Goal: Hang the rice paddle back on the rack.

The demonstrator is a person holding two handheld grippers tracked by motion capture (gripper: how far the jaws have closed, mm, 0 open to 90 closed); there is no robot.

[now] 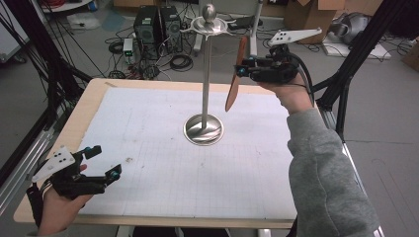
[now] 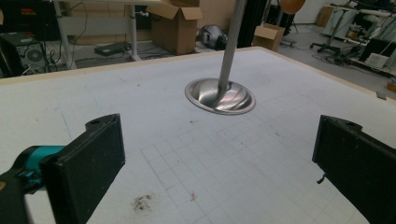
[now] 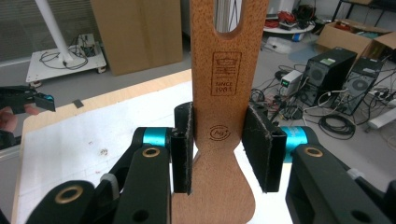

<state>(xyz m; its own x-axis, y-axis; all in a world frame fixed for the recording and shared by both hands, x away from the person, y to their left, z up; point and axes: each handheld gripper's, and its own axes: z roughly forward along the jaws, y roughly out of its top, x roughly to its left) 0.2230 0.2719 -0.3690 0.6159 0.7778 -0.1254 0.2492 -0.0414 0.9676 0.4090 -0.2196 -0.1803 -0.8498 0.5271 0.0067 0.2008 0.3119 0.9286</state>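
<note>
1. Right gripper (image 1: 245, 65): raised above the far right part of the table, to the right of the stand's pole and just below the level of the stand's top. Its jaws are clamped on the handle of a wooden spatula (image 1: 236, 74). In the right gripper view the gripper (image 3: 218, 144) has both pads (image 3: 183, 144) pressed against the narrow neck of the spatula (image 3: 223, 93).
2. Spatula: held off the table, nearly upright, blade end hanging toward the mat, slotted handle end uppermost. It is close to the right of the pole and apart from it in the high view. The slot in the handle lies in line with the pole in the right gripper view.
3. Stand (image 1: 204, 74): a metal pole on a round base (image 1: 203, 130), with a hooked disc and a knob at the top. It stands at the far middle of the mat; its base (image 2: 220, 95) lies ahead of the left gripper's jaws.
4. Left gripper (image 1: 104, 160): low at the near left corner of the table, well apart from the stand. Its jaws are spread wide with nothing between them; in the left gripper view the gripper (image 2: 219, 158) shows bare mat between its pads (image 2: 100, 158).
5. Mat (image 1: 148, 148): white, gridded, covering most of the table (image 1: 89, 98); a small dark stain (image 2: 142, 202) lies just ahead of the left gripper.
</note>
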